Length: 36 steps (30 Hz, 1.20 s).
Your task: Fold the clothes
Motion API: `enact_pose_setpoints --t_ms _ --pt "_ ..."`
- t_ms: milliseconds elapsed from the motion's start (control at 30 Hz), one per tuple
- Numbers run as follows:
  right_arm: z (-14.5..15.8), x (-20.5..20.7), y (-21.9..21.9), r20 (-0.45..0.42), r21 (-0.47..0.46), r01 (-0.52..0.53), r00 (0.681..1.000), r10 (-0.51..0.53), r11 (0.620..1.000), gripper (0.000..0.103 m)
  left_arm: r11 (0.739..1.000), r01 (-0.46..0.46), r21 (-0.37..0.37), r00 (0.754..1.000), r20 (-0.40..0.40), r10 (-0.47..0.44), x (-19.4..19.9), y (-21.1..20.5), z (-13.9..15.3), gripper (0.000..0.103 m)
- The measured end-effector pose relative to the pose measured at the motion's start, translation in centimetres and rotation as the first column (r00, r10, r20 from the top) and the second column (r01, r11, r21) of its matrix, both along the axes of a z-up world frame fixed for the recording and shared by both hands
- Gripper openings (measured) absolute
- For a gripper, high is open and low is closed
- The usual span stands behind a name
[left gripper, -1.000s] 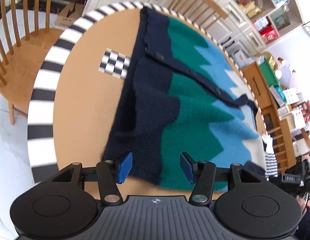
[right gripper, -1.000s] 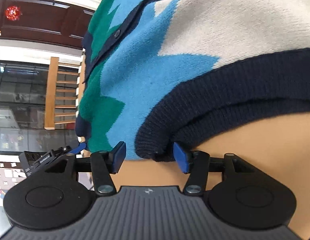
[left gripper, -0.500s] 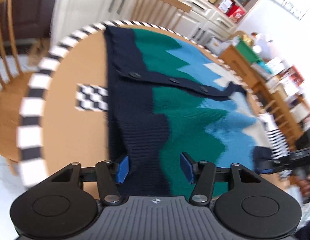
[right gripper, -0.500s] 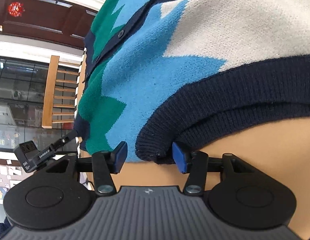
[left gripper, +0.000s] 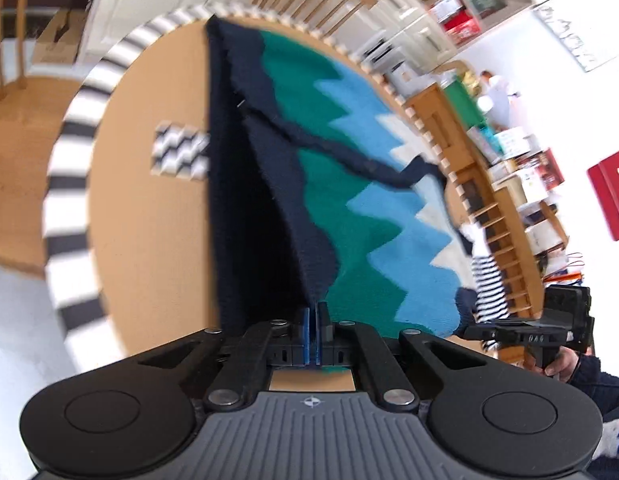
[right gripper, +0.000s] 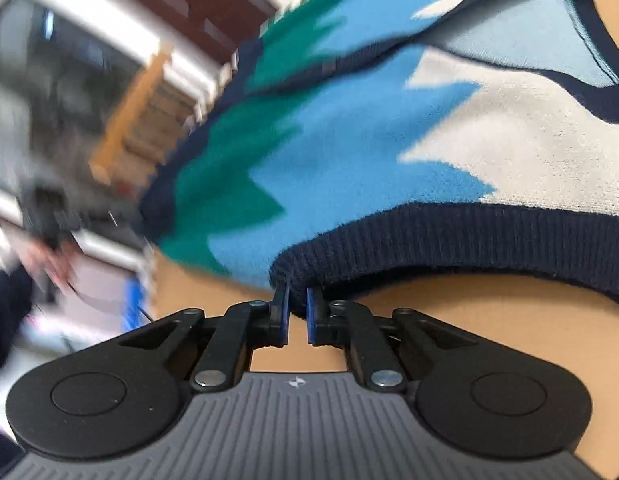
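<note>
A knitted cardigan [left gripper: 349, 184] with navy, green, blue and cream zigzag bands lies on a round wooden table [left gripper: 149, 240]. My left gripper [left gripper: 314, 334] is shut on its navy hem and lifts that near edge off the table. My right gripper [right gripper: 297, 316] is shut on the navy ribbed cuff edge of the cardigan [right gripper: 349, 152], holding it just above the table [right gripper: 449, 320]. The right gripper also shows at the right of the left wrist view [left gripper: 529, 332].
The table has a black-and-white striped rim [left gripper: 69, 184] and a checkered marker [left gripper: 181, 154] left of the cardigan. Wooden chairs [left gripper: 21, 128] stand around the table. Shelves and cabinets [left gripper: 509, 160] fill the far right.
Both grippers have closed on the cardigan's near edge. The left one has lifted the hem, so the fabric now rises in a fold. Both views are blurred by motion.
</note>
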State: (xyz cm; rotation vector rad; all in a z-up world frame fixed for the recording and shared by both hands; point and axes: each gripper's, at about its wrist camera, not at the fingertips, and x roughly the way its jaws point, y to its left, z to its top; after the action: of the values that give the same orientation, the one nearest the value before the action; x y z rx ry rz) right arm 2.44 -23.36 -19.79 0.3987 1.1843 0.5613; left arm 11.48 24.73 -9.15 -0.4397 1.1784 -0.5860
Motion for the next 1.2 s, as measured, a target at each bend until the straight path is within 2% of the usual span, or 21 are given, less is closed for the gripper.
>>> enact_pose_setpoints --t_ms 100,200,367,433,533,600,667,733,767,800,833,900,933,967,1000,1033,1067,1100,1133,1200 --pt "-1.6 -0.7 1.5 0.001 -0.101 -0.052 0.999 0.052 0.994 0.008 0.996 0.012 0.086 0.999 -0.052 -0.008 -0.8 0.1 -2.0 0.002" --pt "-1.8 -0.8 1.4 -0.014 -0.084 -0.015 1.000 0.014 0.996 0.009 0.996 -0.039 0.084 0.997 -0.060 0.044 -1.0 1.0 -2.6 0.003" --pt "-0.8 -1.6 0.5 -0.063 -0.112 -0.052 0.997 0.045 0.992 0.014 0.996 -0.066 0.060 0.997 0.051 0.063 -1.6 -1.5 -0.6 0.005" --pt "1.1 -2.3 -0.3 0.008 -0.105 -0.028 1.000 0.029 0.994 0.014 0.996 -0.074 0.048 0.993 0.100 0.069 -1.9 -2.7 0.4 0.009" --pt "3.0 -1.8 0.0 0.171 -0.084 0.054 0.984 -0.039 0.995 0.016 0.996 -0.085 0.030 0.982 0.173 0.078 -2.3 -4.4 1.8 0.010" --pt "2.2 -0.4 1.9 0.213 -0.077 0.062 0.976 -0.044 0.995 0.016 0.996 -0.084 0.031 0.975 0.210 0.076 -2.5 -6.2 2.0 0.022" --pt "0.6 0.4 4.1 0.208 -0.115 0.025 0.978 -0.001 0.993 0.016 0.995 -0.060 0.085 0.978 0.207 0.041 -2.2 -10.0 -0.1 0.024" --pt "-0.9 -0.3 5.3 0.190 -0.208 -0.031 0.979 0.071 0.978 0.014 0.990 -0.045 0.130 0.980 0.200 0.019 -2.2 -13.1 -2.1 0.024" --pt "-1.3 -0.9 5.4 0.183 -0.235 -0.047 0.979 0.092 0.971 0.013 0.989 -0.057 0.137 0.981 0.194 0.030 -2.7 -13.3 -3.0 0.021" --pt "-1.1 -1.4 5.2 0.184 -0.233 -0.047 0.979 0.092 0.971 0.013 0.988 -0.073 0.137 0.982 0.184 0.047 -3.3 -13.3 -3.6 0.015" --pt "-1.0 -2.0 4.9 0.184 -0.231 -0.048 0.979 0.092 0.972 0.013 0.988 -0.095 0.123 0.984 0.161 0.074 -3.8 -12.7 -3.8 0.012" --pt "0.0 -2.7 3.8 0.177 -0.216 -0.043 0.981 0.083 0.976 0.015 0.987 -0.134 0.088 0.987 0.099 0.125 -4.4 -11.5 -3.8 0.011" --pt "0.9 -2.6 2.8 0.203 -0.217 -0.019 0.977 0.065 0.976 0.014 0.985 -0.148 0.086 0.985 0.098 0.139 -4.5 -11.2 -3.3 0.011" --pt "2.0 -2.3 2.0 0.255 -0.241 0.025 0.966 0.039 0.970 0.015 0.983 -0.162 0.084 0.983 0.097 0.154 -4.7 -10.9 -2.9 0.013" --pt "2.8 -1.9 1.0 0.311 -0.287 0.082 0.950 0.012 0.954 0.020 0.981 -0.178 0.080 0.979 0.113 0.168 -4.7 -10.8 -2.3 0.014" --pt "3.3 -1.1 -0.1 0.360 -0.342 0.145 0.933 -0.013 0.928 0.032 0.977 -0.198 0.075 0.971 0.153 0.185 -4.3 -11.2 -1.6 0.016" --pt "3.5 -0.3 -1.3 0.396 -0.391 0.205 0.918 -0.037 0.897 0.035 0.972 -0.222 0.073 0.959 0.194 0.204 -3.6 -11.6 -1.0 0.024" --pt "3.0 0.8 -2.6 0.397 -0.433 0.255 0.915 -0.072 0.865 0.035 0.968 -0.238 0.083 0.950 0.226 0.214 -3.0 -12.1 -0.8 0.035" --pt "2.2 1.8 -3.8 0.374 -0.458 0.288 0.921 -0.111 0.841 0.031 0.963 -0.245 0.111 0.946 0.245 0.213 -2.2 -12.7 -0.9 0.037" --pt "0.5 2.7 -5.8 0.311 -0.479 0.316 0.933 -0.178 0.819 0.029 0.952 -0.251 0.176 0.943 0.266 0.199 -1.0 -13.9 -1.3 0.037"
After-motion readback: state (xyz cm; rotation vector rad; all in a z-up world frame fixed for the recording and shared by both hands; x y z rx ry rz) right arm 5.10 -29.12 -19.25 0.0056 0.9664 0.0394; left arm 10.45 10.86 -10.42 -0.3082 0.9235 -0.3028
